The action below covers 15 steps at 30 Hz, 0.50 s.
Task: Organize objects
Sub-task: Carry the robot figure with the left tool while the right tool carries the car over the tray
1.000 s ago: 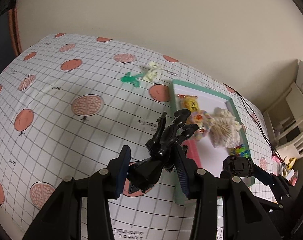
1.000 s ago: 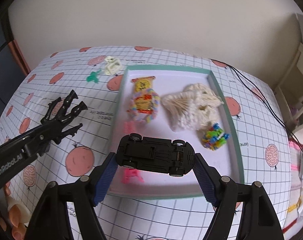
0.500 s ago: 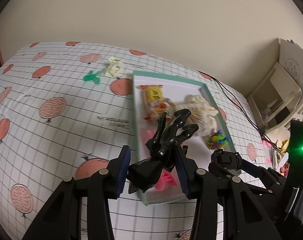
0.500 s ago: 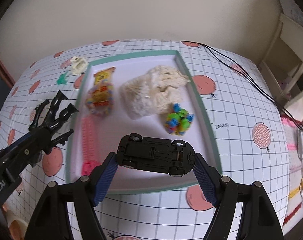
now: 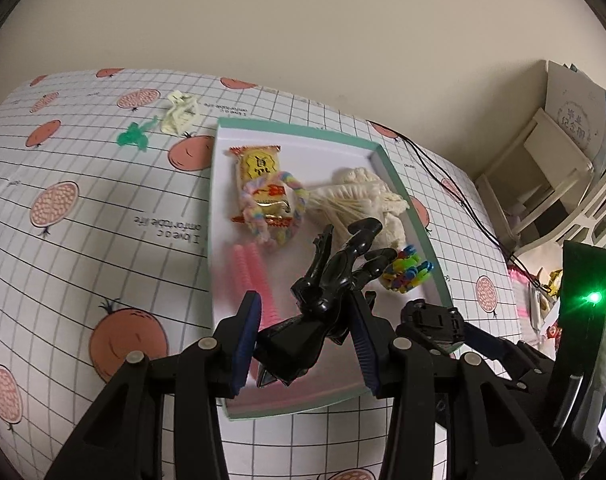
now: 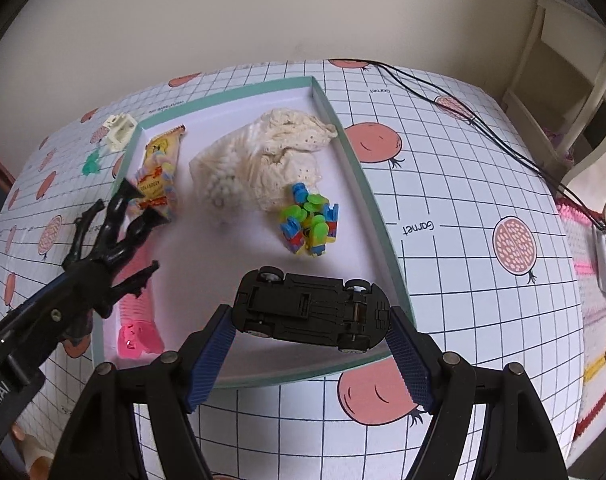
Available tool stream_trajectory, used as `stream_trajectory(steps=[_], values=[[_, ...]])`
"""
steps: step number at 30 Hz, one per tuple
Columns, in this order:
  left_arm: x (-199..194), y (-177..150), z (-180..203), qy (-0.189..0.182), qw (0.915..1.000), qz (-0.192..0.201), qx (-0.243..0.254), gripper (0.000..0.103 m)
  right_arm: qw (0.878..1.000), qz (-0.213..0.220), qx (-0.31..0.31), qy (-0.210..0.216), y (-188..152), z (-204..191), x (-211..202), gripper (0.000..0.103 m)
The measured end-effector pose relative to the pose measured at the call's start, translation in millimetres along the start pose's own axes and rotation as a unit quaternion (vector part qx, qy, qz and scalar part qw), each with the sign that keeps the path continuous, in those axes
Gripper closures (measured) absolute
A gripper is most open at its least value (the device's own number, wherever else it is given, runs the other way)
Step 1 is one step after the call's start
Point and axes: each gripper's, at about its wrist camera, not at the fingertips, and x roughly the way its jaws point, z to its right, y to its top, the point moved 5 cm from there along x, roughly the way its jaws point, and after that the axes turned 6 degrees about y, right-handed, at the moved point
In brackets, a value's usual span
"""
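Toy car (image 6: 311, 311), black and turned belly-up, sits clamped end to end between the blue pads of the right hand-held gripper (image 6: 309, 354), held above the near end of the tray (image 6: 377, 216). Off to its left the left hand-held gripper (image 5: 303, 344) is closed on the base of a black plastic toy hand (image 5: 335, 276), whose spread fingers point over the tray's floor.

Inside the green-rimmed tray, nearest the camera, a pink comb (image 6: 137, 320) lies along the left wall. Past the car, near the right wall, sits a cluster of small bright blue, green and yellow pieces (image 6: 311, 224). Just beyond them, touching or nearly so, is a clear bag of cotton swabs with a cream lace cloth (image 6: 263, 160). To the left of that lies a yellow snack packet (image 5: 259, 184) with a pastel twisted loop (image 5: 275, 208) resting on it.

Farther out, on the counter (image 6: 463, 168) with its grid-and-fruit cloth, a cream clip (image 6: 121, 132) and a small green piece (image 6: 91, 164) lie just outside the tray's far left corner. A black cable (image 6: 443, 96) runs across the far right of the counter.
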Motion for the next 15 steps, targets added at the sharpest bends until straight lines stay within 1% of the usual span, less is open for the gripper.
stream_trajectory(steps=[15], values=[[23, -1, 7, 0.006, 0.9998, -0.015, 0.008, 0.057, 1.0, -0.016, 0.006, 0.004, -4, 4, 14, 0.024]])
